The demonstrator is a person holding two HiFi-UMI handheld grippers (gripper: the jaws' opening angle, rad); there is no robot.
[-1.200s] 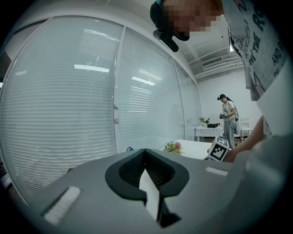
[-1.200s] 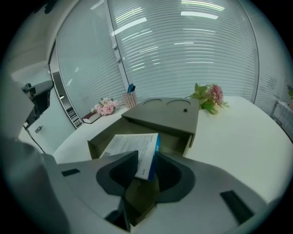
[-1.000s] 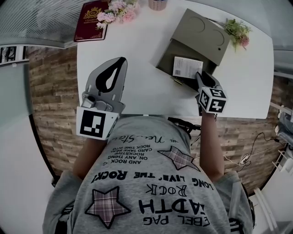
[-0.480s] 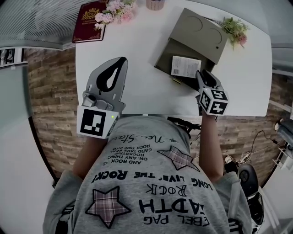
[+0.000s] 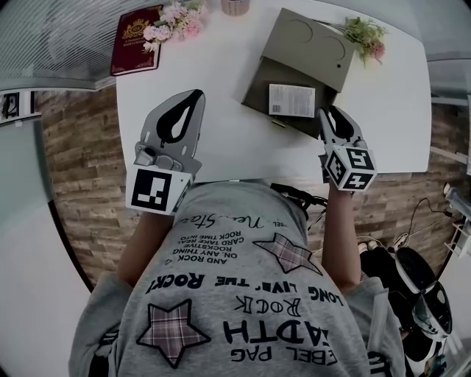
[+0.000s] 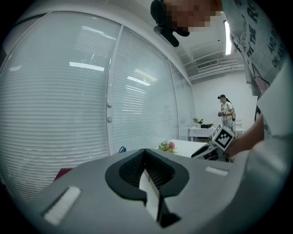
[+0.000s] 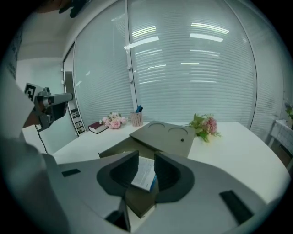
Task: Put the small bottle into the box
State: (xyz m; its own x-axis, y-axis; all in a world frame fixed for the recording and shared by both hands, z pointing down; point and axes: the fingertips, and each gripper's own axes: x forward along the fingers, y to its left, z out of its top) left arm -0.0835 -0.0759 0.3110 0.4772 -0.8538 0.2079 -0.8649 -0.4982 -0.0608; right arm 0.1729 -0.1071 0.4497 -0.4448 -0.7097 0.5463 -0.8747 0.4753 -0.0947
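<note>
White table (image 5: 221, 151): open olive box (image 5: 305, 44), white printed item (image 5: 291, 99) inside; left tongs (image 5: 193, 96) closed, right tongs (image 5: 329, 112) parted.

On the counter (image 5: 228, 143), the open box (image 5: 257, 90) lies just ahead of my right claw (image 5: 330, 116), a pack (image 5: 291, 99) inside; book (image 5: 136, 40) far left.

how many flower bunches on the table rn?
2. One flower bunch lies beside the red book, far left; the other flower bunch beside the box lid, far right. The table is cropped at its far edge, so more may be hidden.
</note>
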